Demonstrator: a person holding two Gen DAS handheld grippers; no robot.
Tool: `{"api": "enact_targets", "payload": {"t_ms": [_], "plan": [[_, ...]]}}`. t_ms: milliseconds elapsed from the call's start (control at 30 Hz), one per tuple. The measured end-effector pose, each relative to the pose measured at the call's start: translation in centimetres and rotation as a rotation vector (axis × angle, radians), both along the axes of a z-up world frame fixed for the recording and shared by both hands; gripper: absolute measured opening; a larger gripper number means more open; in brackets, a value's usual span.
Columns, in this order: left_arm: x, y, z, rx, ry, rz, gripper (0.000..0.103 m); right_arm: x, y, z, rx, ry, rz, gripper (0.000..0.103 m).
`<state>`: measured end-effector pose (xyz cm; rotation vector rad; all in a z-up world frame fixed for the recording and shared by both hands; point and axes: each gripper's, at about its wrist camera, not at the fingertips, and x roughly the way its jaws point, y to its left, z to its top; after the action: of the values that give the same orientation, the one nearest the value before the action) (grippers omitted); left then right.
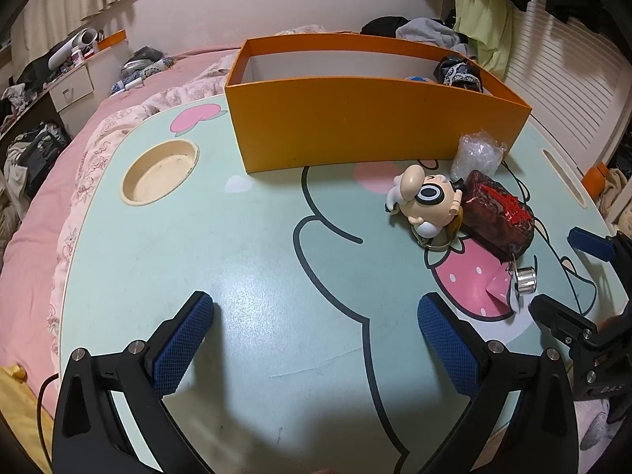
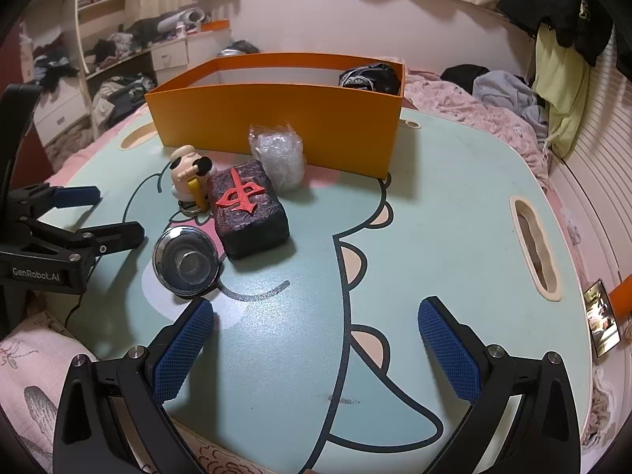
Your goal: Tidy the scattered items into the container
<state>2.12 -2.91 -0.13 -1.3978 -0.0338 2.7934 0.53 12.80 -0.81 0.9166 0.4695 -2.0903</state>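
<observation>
Orange box (image 2: pixel 276 126) stands at the worktop's (image 2: pixel 454 213) far side; a dark block (image 2: pixel 249 213) bearing a red character lies before it. Both hand-held grippers, left (image 1: pixel 316 339) marked "GenRobot.AI" and right (image 2: pixel 316 339), hover spread apart, empty.

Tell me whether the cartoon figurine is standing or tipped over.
Tipped over. The cartoon figurine lies on its side on the table, head toward the orange box, beside the dark block.

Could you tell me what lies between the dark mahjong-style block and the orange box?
A crumpled clear plastic bag, seen best in the right wrist view, sits between the block and the orange box.
</observation>
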Motion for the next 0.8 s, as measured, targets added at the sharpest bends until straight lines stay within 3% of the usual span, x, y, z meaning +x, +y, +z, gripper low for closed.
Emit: {"api": "enact_targets", "payload": {"t_ms": [800], "plan": [[-0.07, 0.14, -0.03, -0.001, -0.005, -0.001, 0.103, -0.11, -0.16, 0.02, 0.001, -0.002, 0.008, 0.103]]}}
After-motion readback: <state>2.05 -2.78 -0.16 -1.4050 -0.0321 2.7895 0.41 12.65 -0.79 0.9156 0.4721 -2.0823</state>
